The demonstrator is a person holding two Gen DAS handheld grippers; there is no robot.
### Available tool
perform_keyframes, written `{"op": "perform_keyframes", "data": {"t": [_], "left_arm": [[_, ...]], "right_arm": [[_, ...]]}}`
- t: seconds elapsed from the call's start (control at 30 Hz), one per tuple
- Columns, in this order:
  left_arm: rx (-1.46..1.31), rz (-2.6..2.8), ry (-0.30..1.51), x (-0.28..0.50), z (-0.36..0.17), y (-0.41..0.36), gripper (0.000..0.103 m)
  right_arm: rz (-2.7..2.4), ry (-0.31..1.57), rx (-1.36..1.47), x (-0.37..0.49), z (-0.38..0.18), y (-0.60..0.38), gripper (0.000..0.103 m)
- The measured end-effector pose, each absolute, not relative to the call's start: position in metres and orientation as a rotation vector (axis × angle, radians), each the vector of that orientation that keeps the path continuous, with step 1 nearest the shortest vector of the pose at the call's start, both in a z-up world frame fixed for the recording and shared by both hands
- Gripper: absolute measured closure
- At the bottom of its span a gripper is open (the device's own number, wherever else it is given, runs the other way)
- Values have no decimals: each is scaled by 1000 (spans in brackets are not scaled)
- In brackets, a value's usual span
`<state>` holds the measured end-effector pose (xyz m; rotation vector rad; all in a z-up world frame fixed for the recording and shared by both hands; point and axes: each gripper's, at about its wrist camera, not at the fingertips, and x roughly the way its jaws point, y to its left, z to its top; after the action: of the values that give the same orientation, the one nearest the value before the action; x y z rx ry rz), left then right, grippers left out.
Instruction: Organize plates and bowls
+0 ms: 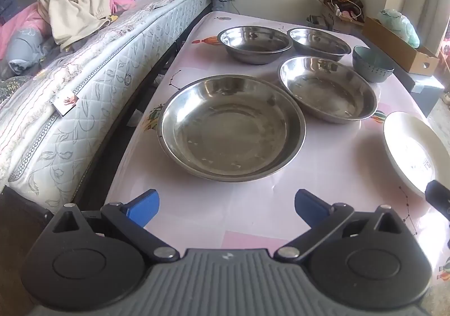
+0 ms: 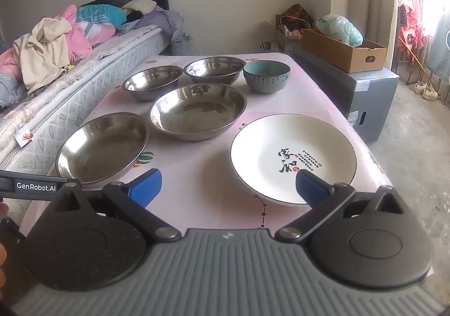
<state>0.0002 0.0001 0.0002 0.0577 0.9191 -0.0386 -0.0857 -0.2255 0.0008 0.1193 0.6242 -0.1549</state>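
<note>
dishes sit apart on the table (image 2: 202, 192), unstacked: steel plates (image 1: 230, 130), steel bowls (image 1: 254, 43), a blue bowl (image 2: 265, 75), a white plate (image 2: 292, 155). my left gripper (image 1: 226, 207) and right gripper (image 2: 227, 188) hover spread wide, empty, ready to choose.

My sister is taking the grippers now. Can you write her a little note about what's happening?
Left gripper: fingers wide open, holding nothing, just short of the near steel dish.
Right gripper: open and empty, one finger over the near rim of the white plate.
On the table: two wide steel dishes, two steel bowls, one teal bowl, all separate.
Done: nothing stacked yet.
Left: group the plates and bowls.
</note>
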Motion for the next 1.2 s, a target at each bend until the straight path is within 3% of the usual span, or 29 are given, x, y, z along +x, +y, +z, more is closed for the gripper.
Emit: {"op": "perform_keyframes", "data": {"t": [1.2], "left_arm": [[77,-196,932,-9,1,-19,0]], "right_arm": [[-229,698,107,-91,13,-233,1]]}}
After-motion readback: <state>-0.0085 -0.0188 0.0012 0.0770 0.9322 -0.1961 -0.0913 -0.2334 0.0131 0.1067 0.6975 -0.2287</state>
